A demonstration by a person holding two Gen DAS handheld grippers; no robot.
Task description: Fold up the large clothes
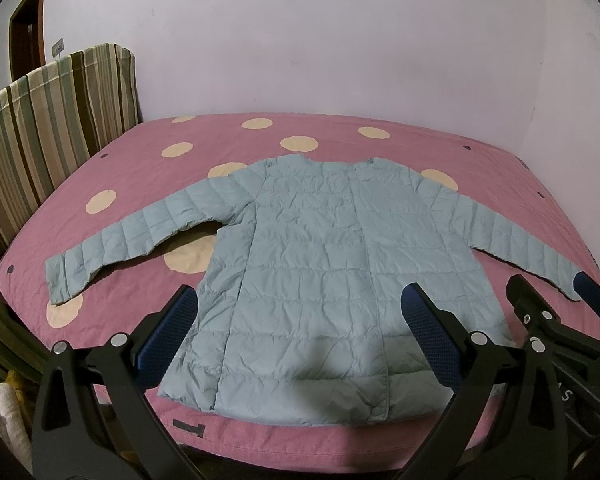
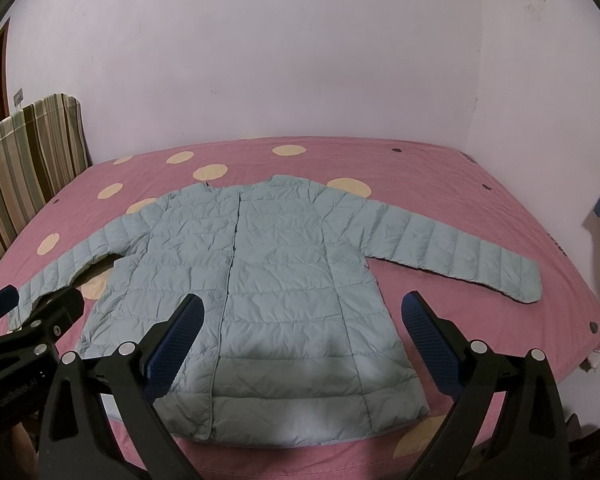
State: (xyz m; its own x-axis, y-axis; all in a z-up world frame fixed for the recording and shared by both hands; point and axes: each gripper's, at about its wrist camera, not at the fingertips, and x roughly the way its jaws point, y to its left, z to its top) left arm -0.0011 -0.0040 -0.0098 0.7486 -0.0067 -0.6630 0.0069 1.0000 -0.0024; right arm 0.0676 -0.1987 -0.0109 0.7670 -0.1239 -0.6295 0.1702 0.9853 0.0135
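1. A pale blue quilted jacket (image 1: 312, 264) is lying flat on the pink spotted bedspread (image 1: 340, 136), sleeves spreading outward.
2. The left gripper (image 1: 300, 340) is hovering over its hem, jaws spread wide, gripping nothing.
3. The right gripper (image 2: 302, 344) is doing likewise, jaws parted.

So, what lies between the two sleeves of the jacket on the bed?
The jacket's quilted body, flat, front closure up, with bare pink bedcover in the gaps under each sleeve. Both wrist views show it; both grippers hover open.
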